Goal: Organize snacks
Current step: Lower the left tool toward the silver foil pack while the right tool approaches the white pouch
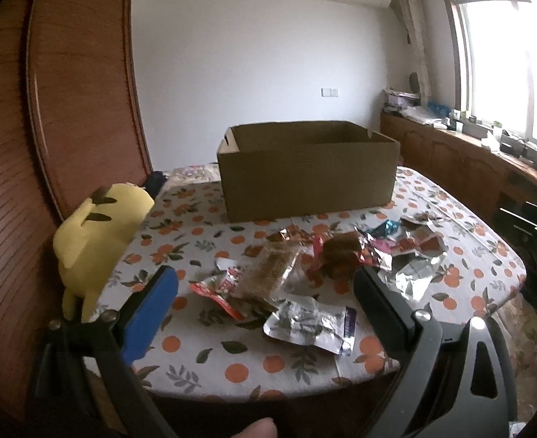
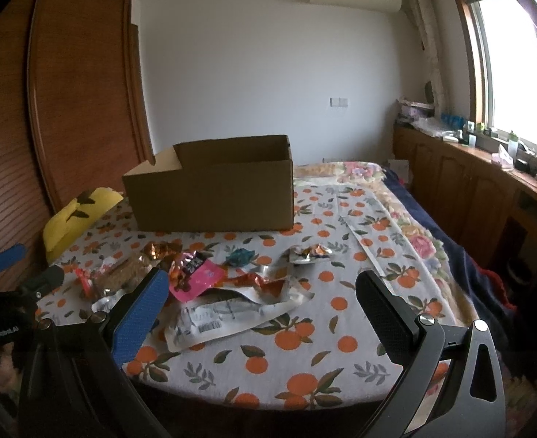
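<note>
Several snack packets lie scattered on the orange-print tablecloth (image 1: 232, 365): a clear bag of brown bars (image 1: 268, 273), a silver foil pack (image 1: 308, 323), a brown wrapped snack (image 1: 341, 253). An open cardboard box (image 1: 305, 171) stands behind them. My left gripper (image 1: 265, 292) is open and empty, low over the near packets. In the right wrist view the box (image 2: 213, 197) stands at back left, with a pink packet (image 2: 199, 277) and a white pack (image 2: 217, 317) in front. My right gripper (image 2: 261, 295) is open and empty above them. The left gripper shows at far left (image 2: 23, 266).
A yellow plush toy (image 1: 96, 233) sits at the table's left edge beside a wooden headboard (image 1: 78, 91). A floral blanket (image 2: 414, 226) lies right of the cloth. Wooden cabinets (image 2: 469, 182) with clutter run under the window on the right.
</note>
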### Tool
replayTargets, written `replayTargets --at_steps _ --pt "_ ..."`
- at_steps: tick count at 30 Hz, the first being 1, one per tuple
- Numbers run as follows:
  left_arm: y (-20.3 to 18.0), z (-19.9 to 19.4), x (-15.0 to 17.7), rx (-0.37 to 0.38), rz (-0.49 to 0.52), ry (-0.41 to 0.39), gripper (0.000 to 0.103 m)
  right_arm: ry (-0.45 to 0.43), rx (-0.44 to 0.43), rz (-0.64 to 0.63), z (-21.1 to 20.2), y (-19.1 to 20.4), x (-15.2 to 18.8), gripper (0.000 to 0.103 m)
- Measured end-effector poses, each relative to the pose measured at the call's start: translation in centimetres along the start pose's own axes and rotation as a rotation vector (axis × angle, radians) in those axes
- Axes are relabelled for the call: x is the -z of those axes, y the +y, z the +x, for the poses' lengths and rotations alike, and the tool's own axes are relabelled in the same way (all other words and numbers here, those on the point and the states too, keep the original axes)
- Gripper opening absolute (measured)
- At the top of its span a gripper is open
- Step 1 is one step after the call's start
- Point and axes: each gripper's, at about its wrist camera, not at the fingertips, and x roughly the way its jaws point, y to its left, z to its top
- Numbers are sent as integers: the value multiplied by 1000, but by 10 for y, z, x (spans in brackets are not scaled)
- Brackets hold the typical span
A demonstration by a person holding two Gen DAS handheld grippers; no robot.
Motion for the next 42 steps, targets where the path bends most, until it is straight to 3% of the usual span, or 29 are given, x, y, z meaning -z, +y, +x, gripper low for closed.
replayTargets --at_steps 8,15,31,36,38,42 --pt "-1 14 9 62 10 58 97 19 -6 -3 6 0 7 103" --pt "-8 38 23 156 26 164 97 40 -11 0 12 -1 13 103" --pt "8 98 40 182 -121 329 97 104 -18 3 32 -7 33 103" --pt "-4 101 40 186 -115 331 97 114 -13 4 35 -12 36 103" --pt "-9 100 40 198 -105 332 95 122 -16 11 37 -15 38 103" --pt "-15 99 38 200 -89 319 77 147 -49 15 45 -14 42 103"
